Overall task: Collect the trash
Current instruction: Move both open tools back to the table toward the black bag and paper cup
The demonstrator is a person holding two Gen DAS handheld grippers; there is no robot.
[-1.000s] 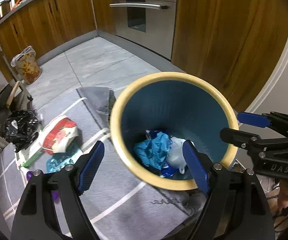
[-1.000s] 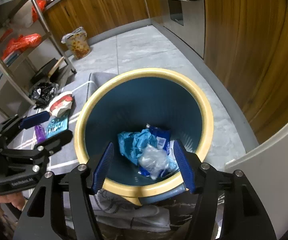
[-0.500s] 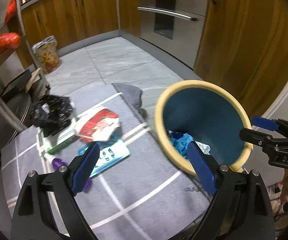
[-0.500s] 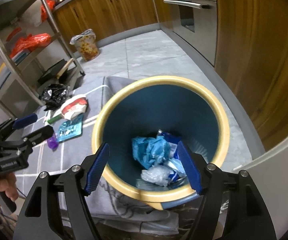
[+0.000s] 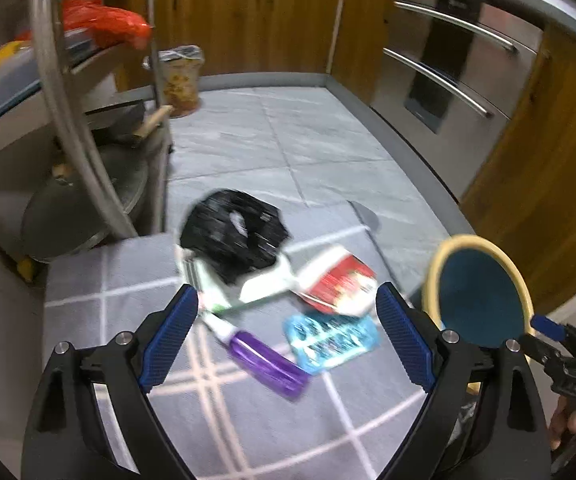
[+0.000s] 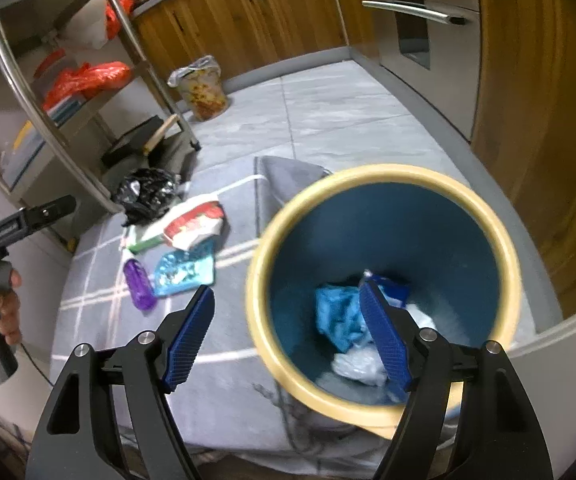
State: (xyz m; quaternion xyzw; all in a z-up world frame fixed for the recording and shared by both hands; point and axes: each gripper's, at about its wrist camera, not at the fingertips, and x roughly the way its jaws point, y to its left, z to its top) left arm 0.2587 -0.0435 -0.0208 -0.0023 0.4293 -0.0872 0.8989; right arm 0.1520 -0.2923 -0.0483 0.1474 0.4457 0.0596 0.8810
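Note:
A blue bin with a yellow rim [image 6: 384, 184] [image 5: 440, 256] stands on a grey rug and holds blue and clear wrappers [image 6: 340, 316]. Trash lies on the rug to its left: a purple bottle [image 5: 265, 364] [image 6: 139, 284], a light blue blister pack [image 5: 332, 338] [image 6: 185, 272], a red and white packet [image 5: 336, 280] [image 6: 195, 220], a green and white tube [image 5: 207, 296] and a black bag [image 5: 233, 240] [image 6: 147, 192]. My left gripper [image 5: 288, 336] is open and empty above the purple bottle and blister pack. My right gripper [image 6: 288, 336] is open and empty, straddling the bin's near rim.
A steel shelf rack [image 5: 63, 92] [image 6: 47, 92] with pans and red bags stands left of the rug [image 5: 87, 280]. A lined patterned bin [image 5: 177, 80] [image 6: 203, 88] sits by the wooden cabinets. An oven front [image 5: 448, 92] is at the right.
My left gripper has swung left, away from the bin and over the trash on the rug. My right gripper has drifted left, so the bin now sits more to its right.

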